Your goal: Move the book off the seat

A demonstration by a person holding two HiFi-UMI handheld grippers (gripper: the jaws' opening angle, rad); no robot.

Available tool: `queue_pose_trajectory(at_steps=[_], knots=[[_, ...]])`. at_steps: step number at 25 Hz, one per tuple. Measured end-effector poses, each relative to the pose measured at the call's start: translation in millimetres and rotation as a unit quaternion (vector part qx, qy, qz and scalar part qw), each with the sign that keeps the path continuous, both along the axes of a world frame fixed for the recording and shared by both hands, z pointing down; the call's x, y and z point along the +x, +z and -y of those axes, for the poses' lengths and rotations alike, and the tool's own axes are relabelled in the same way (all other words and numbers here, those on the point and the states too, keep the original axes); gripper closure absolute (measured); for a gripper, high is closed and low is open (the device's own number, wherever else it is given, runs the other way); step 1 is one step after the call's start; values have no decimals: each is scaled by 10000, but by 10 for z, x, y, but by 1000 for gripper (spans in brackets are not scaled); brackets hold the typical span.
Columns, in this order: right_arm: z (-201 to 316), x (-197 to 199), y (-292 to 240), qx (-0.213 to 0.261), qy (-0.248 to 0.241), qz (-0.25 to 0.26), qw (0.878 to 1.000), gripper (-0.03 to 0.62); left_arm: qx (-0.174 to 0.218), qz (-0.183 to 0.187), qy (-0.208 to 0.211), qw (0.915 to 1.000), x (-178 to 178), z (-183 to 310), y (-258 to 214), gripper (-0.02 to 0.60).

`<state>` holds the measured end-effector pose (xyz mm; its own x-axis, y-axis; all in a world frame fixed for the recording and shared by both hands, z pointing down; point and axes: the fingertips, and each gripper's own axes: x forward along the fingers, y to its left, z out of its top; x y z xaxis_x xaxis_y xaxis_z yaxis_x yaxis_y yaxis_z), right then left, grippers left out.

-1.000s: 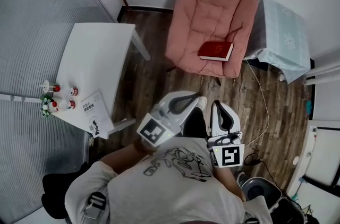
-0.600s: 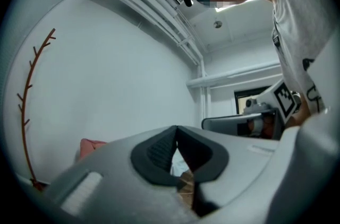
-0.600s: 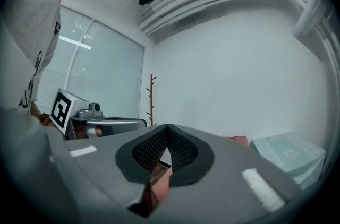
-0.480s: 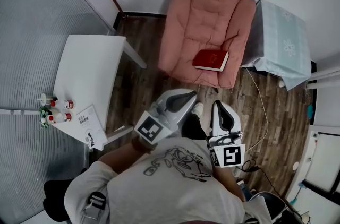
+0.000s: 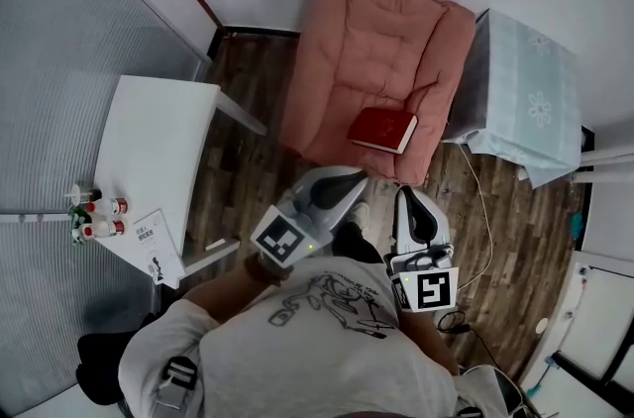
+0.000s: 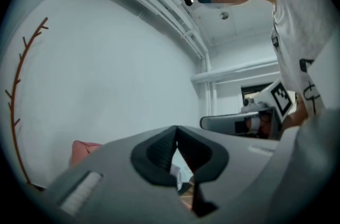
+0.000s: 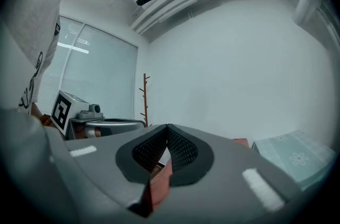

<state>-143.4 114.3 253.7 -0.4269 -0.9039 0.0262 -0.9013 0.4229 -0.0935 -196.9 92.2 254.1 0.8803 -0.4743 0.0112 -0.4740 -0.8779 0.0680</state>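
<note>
Book [image 5: 381, 130] nearer, left claw [image 5: 361, 176], right claw [image 5: 404, 195] closed (views blocked)

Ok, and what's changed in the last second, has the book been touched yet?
The person has moved toward the pink armchair: in the head view it and the red book have drifted down toward the left gripper and right gripper. Nothing was gripped or released. Unchanged: the book lies on the seat; both grippers shut, empty, near the body.
</note>
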Motion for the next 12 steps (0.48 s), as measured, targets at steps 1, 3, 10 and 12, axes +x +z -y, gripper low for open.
queue_pose_trajectory(at_steps=[1, 3, 10, 12], knots=[[70, 67, 15, -19, -23, 9, 10000, 588, 5, 11, 8, 10000, 72, 67, 9, 578], [199, 201, 44, -63, -57, 28, 10000, 586, 28, 29, 15, 10000, 209, 193, 23, 578], [508, 586, 72, -44, -75, 80, 9999, 586, -12, 62, 9, 10000, 574, 496, 79, 578], [579, 702, 96, -76, -86, 153, 9998, 585, 16, 95, 8, 10000, 679, 564, 91, 578]])
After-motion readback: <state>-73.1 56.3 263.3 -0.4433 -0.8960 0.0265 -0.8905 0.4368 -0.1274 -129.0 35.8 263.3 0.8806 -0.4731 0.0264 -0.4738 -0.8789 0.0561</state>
